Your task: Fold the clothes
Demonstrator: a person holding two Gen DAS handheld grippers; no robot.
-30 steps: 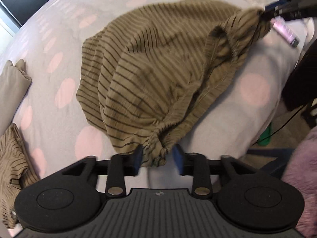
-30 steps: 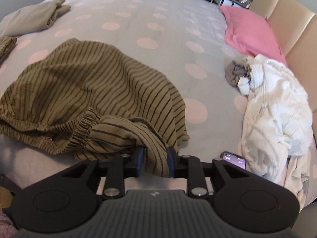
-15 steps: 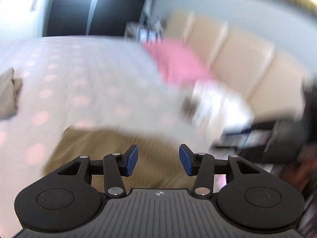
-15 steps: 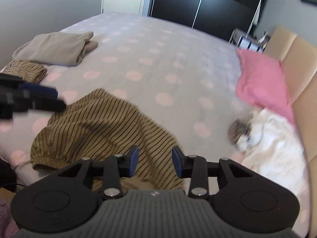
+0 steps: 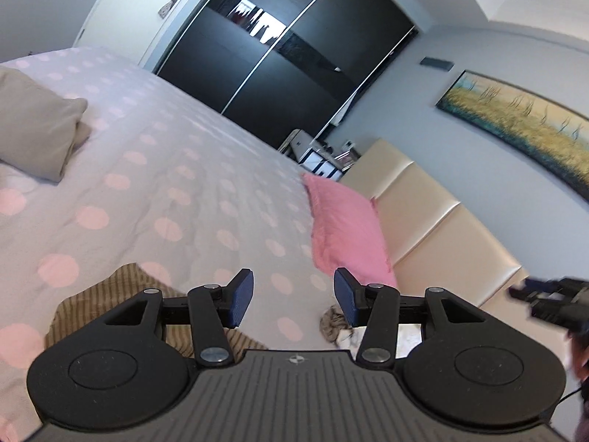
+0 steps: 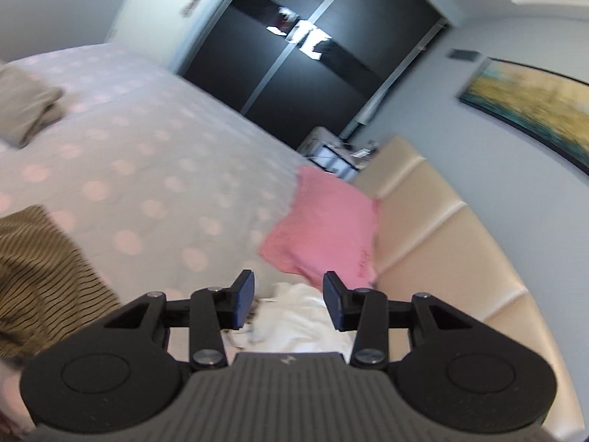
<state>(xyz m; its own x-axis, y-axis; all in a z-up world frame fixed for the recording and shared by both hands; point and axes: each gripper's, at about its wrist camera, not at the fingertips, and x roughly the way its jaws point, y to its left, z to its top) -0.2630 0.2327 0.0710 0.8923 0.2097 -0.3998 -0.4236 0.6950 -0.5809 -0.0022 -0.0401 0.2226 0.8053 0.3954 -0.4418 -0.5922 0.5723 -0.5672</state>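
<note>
The brown striped garment (image 5: 121, 294) lies on the dotted bedspread (image 5: 154, 169), low in the left wrist view, partly hidden behind my left gripper (image 5: 292, 300). It also shows at the left edge of the right wrist view (image 6: 40, 269). My left gripper is open and empty, raised above the bed. My right gripper (image 6: 289, 304) is open and empty above a white pile of clothes (image 6: 294, 324). The right gripper also appears at the right edge of the left wrist view (image 5: 552, 304).
A folded beige garment (image 5: 33, 125) lies at the far left of the bed. A pink pillow (image 5: 346, 228) leans by the cream headboard (image 5: 441, 235). A small grey cloth (image 5: 333, 326) lies near the white pile. A dark wardrobe (image 5: 294, 66) stands behind.
Both grippers let go of the striped garment, opened, and lifted and tilted up toward the headboard. The garment now lies loose on the bed.
</note>
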